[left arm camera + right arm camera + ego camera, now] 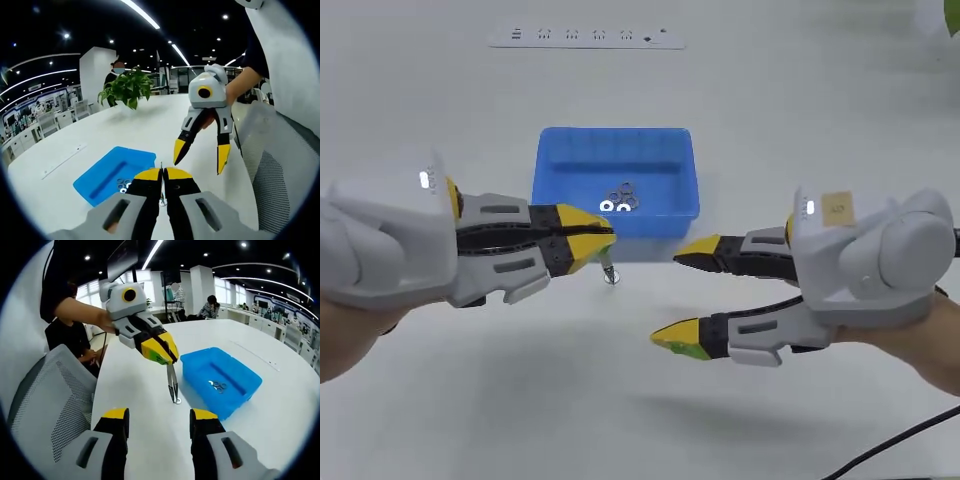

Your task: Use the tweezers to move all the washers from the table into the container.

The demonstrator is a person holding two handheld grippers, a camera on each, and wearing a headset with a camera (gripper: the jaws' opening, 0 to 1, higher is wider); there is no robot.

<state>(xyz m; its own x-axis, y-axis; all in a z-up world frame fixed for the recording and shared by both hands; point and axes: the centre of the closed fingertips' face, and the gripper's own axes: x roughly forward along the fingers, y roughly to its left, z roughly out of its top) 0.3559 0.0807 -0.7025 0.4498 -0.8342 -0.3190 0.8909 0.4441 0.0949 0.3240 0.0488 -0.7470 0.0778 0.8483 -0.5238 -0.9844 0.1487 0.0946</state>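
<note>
Tweezers (pixel 172 382) clamped in the left gripper (pixel 603 240), jaws pressed together on the handle end, tips pointing down at the white table (pixel 470 400); at those tips, a single washer (pixel 177 401), lying on the table just in front of the near wall of the blue container (pixel 560 165), outside it; impossible to tell whether pinched or merely touched. Container open-topped, with a small cluster of washers (pixel 620 200) on its floor close to the front wall. Right gripper (pixel 668 292) spread wide, holding nothing, hovering above the table in front of the container's right corner, apart from the tweezers, yellow tips aimed toward them. In the right gripper view, left gripper to the left of the container, tweezers hanging near upright below its yellow tips. Beyond the container's far wall, white power strip (pixel 585 38) flat on the table; farther past it in the left gripper view, a potted plant (pixel 127 87).
</note>
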